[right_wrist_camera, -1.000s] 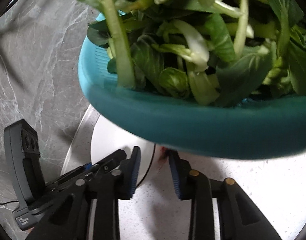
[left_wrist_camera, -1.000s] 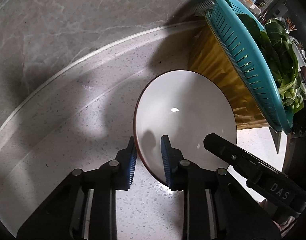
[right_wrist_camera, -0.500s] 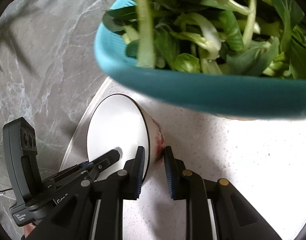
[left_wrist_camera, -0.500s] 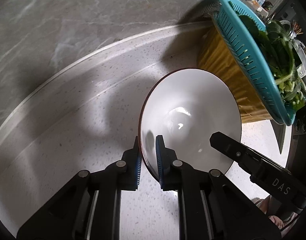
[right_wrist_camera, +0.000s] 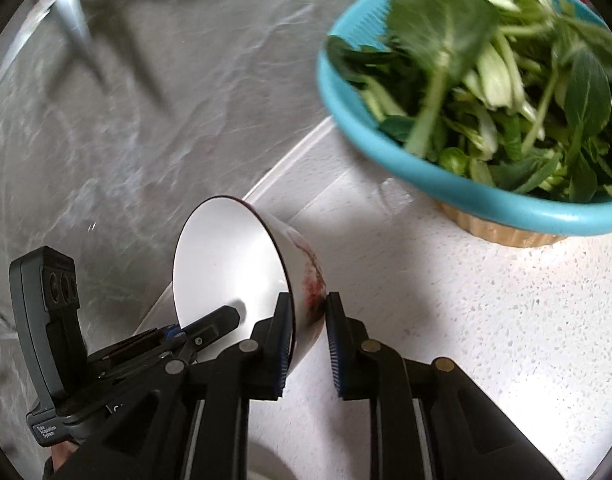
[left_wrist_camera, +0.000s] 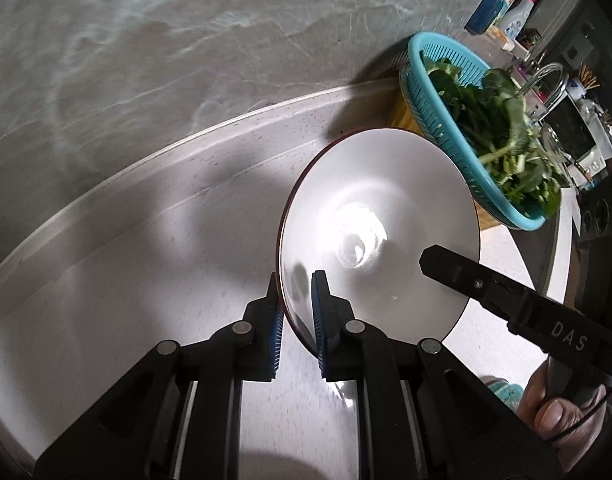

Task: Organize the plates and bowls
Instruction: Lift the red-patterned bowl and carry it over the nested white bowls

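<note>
Low in the frame, my left gripper [left_wrist_camera: 297,316] pinches the white bowl's [left_wrist_camera: 379,232] rim; my right gripper [right_wrist_camera: 309,344] is closing on its opposite wall. I should lift both evenly, clearing the teal colander [right_wrist_camera: 457,184].

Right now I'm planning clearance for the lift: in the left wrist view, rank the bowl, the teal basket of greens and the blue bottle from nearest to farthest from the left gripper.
1. Bowl: its rim is clamped in the left gripper.
2. Teal basket: behind the bowl, upper right.
3. Blue bottle: far back on the counter, top right.
</note>
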`<state>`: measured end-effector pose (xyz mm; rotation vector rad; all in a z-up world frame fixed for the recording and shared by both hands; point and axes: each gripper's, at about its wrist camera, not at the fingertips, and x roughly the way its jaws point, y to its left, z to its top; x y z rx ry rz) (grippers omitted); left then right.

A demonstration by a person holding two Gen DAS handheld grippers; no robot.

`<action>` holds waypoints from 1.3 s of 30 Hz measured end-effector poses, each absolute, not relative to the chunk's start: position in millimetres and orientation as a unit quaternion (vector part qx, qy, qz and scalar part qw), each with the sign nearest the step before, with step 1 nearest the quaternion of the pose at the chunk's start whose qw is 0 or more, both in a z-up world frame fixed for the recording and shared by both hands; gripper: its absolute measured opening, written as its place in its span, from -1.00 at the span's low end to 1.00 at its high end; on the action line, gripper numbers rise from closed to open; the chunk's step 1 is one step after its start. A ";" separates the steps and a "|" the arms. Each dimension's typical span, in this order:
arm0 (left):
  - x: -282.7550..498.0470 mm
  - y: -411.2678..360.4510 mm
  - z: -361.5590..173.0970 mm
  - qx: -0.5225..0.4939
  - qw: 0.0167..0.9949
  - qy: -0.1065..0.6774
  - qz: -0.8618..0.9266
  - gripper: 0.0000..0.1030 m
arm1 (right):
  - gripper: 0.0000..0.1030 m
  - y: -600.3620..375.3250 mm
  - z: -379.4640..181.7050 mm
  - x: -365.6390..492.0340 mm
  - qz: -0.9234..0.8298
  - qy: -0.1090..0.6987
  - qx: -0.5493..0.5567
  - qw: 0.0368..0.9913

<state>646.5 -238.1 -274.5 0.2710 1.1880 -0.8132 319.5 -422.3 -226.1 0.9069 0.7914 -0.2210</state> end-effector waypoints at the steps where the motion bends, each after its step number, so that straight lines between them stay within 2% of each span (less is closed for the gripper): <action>1: 641.0 -231.3 -271.3 0.121 0.745 0.542 -0.370 -0.78 | -0.63 -418.3 -224.1 318.7 -0.096 0.375 0.421 0.820; 4: 597.2 -224.9 -263.4 0.117 0.747 0.544 -0.364 -0.77 | -0.64 -409.6 -216.4 314.4 -0.076 0.386 0.411 0.823; 21: 483.1 -84.3 -216.6 0.068 0.760 0.576 -0.294 -0.73 | -0.64 -321.2 -174.9 292.6 0.069 0.487 0.330 0.805; 32: 406.7 -7.5 -231.2 -0.003 0.754 0.618 -0.222 -0.71 | -0.64 -266.4 -187.6 284.0 0.145 0.562 0.281 0.765; 39: 375.8 13.0 -255.9 -0.030 0.743 0.638 -0.201 -0.71 | -0.63 -249.8 -205.3 283.4 0.158 0.596 0.264 0.742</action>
